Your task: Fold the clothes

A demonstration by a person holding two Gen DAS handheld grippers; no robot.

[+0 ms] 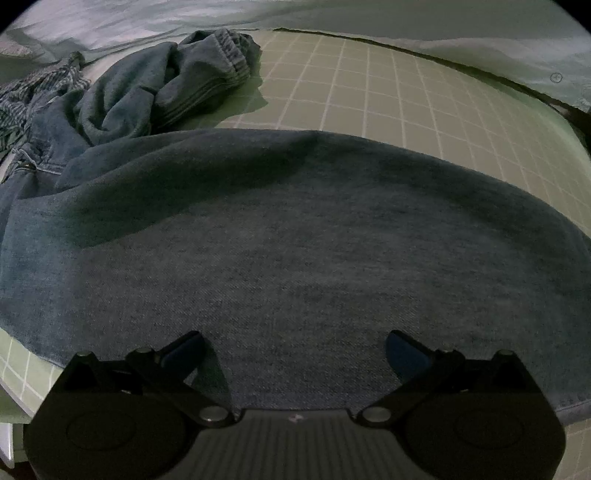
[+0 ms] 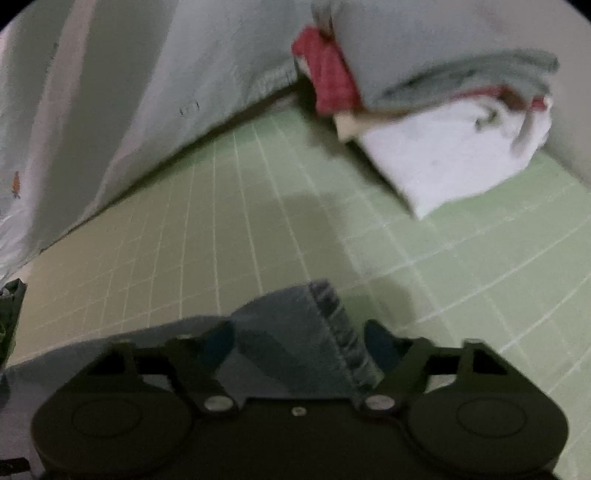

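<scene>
Green grid mat covers the table, pale sheet behind it. Denim garment lies spread flat across the near mat, long axis running left to right in the left wrist view. Left gripper sits over its near middle, fingers wide apart, cloth beneath but nothing pinched. Right gripper is at the garment's end, fingers apart with the cuff raised between them; actual contact is blurred, can't tell. Right hand is nearer an edge to lift. Crumpled denim heap and striped cloth crowd the far left. Folded stack sits far right, well apart. Mat between is bare, a fold across looks unobstructed.
</scene>
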